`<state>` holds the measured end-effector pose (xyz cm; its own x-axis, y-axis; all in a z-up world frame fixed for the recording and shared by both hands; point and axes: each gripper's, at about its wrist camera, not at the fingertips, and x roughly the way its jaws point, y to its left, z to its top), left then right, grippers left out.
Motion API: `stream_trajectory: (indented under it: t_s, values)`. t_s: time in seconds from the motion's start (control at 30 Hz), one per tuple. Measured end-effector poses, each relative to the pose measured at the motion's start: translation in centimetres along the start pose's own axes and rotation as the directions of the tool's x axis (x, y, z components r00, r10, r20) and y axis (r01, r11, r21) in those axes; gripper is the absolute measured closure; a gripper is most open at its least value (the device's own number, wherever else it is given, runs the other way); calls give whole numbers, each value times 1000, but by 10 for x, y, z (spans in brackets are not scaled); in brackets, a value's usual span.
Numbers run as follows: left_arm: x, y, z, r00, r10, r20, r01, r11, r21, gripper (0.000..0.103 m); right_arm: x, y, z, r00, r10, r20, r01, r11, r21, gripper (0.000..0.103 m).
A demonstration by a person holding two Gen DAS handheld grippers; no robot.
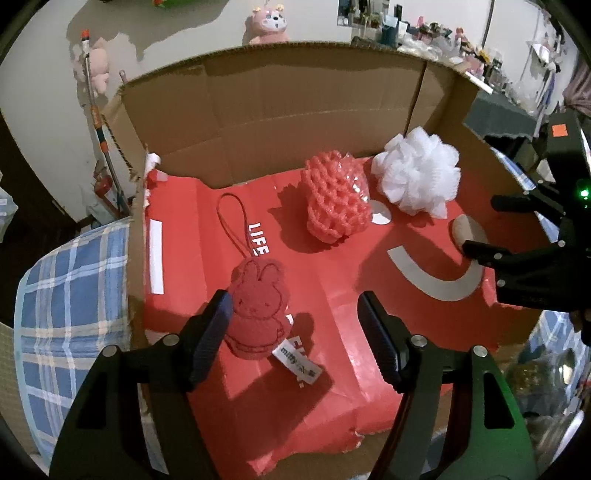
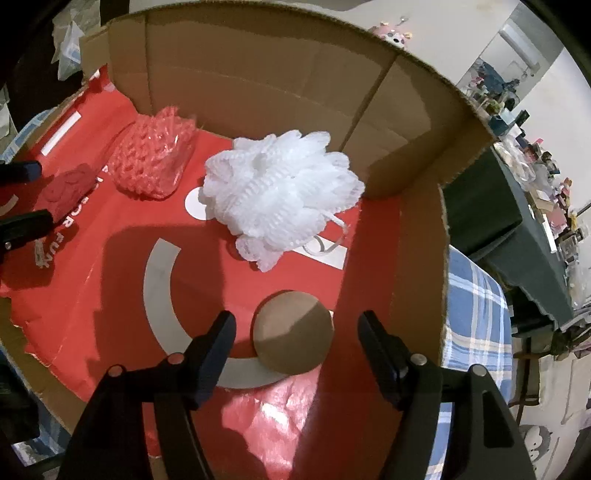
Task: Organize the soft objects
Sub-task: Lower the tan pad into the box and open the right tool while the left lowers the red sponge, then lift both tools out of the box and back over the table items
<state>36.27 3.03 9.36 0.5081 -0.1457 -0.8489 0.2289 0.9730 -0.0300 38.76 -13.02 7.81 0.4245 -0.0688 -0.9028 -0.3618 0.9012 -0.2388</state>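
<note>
A red rabbit plush charm (image 1: 256, 306) with a cord loop and a white tag lies flat on the red floor of a cardboard box (image 1: 277, 110). My left gripper (image 1: 291, 332) hangs open just above it; the plush lies by the left finger, and the pads do not press on it. Farther back sit a pink net sponge (image 1: 336, 197) and a white mesh bath pouf (image 1: 417, 173). My right gripper (image 2: 295, 332) is open and empty over a brown round patch (image 2: 291, 332), with the pouf (image 2: 280, 192) lying ahead of it. The right gripper (image 1: 480, 223) shows at the right edge of the left wrist view.
Tall cardboard walls (image 2: 258, 74) close the box at the back and right. A blue plaid cloth (image 1: 74, 295) lies under and around the box. Pink plush toys (image 1: 267, 24) sit by the far wall. A cluttered dark table (image 2: 535, 206) stands to the right.
</note>
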Motion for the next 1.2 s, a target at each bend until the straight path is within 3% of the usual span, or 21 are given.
stream_trajectory:
  t_s: [0.13, 0.3, 0.43, 0.53, 0.63, 0.8, 1.07, 1.2]
  values:
    - [-17, 3, -6, 999, -22, 37, 22, 1000, -15, 29, -21, -3, -2, 999, 14, 42, -15, 1000, 20, 30]
    - [-40, 13, -11, 994, -38, 104, 40, 999, -24, 28, -50, -8, -15, 992, 29, 122, -33, 999, 38, 18]
    - [-66, 9, -22, 985, -57, 165, 64, 997, -39, 28, -80, -12, -28, 979, 50, 198, -64, 996, 65, 10]
    - [-87, 1, -33, 974, -56, 221, 65, 997, -30, 19, -114, -12, -44, 961, 53, 273, -79, 993, 83, 6]
    - [-113, -7, -48, 954, -67, 291, 78, 997, -27, 16, -141, -13, -61, 937, 59, 345, -96, 991, 93, 0]
    - [-151, -23, -78, 917, -63, 394, 78, 997, -23, 9, -188, -4, -101, 883, 46, 467, -104, 990, 98, 0]
    - [-203, -49, -138, 830, -19, 557, 54, 997, -47, 4, -240, 28, -175, 786, 8, 619, -98, 989, 112, 0]
    - [-218, -61, -168, 796, 2, 605, 45, 997, -63, 3, -245, 43, -205, 756, -19, 654, -90, 987, 133, 0]
